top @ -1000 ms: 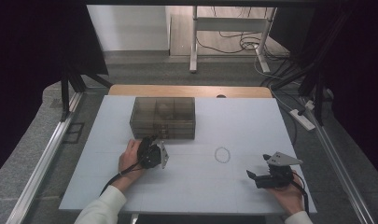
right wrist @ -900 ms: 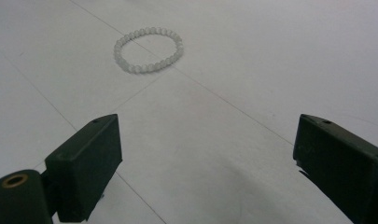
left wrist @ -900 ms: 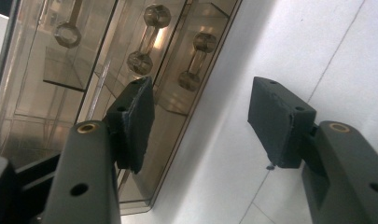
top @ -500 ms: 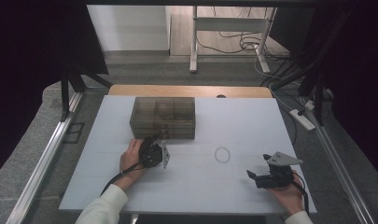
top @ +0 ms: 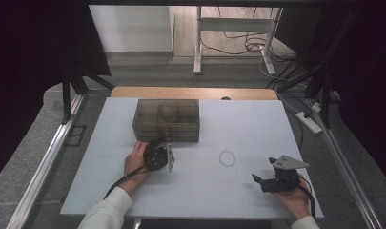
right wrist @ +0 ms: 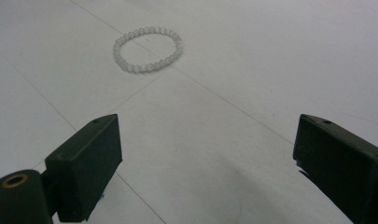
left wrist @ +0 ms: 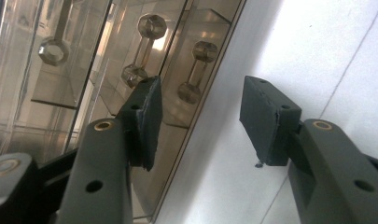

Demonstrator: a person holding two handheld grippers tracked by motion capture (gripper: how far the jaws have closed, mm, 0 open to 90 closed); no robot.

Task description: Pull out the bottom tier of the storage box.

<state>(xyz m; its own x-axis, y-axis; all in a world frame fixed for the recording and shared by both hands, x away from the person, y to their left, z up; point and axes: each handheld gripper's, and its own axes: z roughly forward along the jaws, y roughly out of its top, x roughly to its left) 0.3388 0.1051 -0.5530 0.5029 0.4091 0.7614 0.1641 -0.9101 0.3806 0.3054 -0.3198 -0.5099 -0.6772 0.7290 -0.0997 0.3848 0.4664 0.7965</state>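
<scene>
Left gripper (left wrist: 200, 121) spread at box (top: 167, 119) front, likely reaching for latch. Right gripper (right wrist: 205, 163) spread, idle, near bracelet (right wrist: 148, 49) lying mid-table (top: 257, 129). Next probably: nip box handle squarely.

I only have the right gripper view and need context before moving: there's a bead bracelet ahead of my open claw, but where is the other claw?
Observer: The left claw is across the table at the front of a smoky transparent box, to the bracelet's left in the high view.
Operator: Is it gripping anything?
Observer: No. In the left gripper view its jaws stand apart, one jaw against the box's front, the other over bare white table.
Operator: Does the box have handles?
Observer: Yes, clear faceted barbell-shaped pulls show on the front.
Operator: Anything between my claw and the bracelet?
Observer: The high view shows only bare table between the right claw and it.
</scene>
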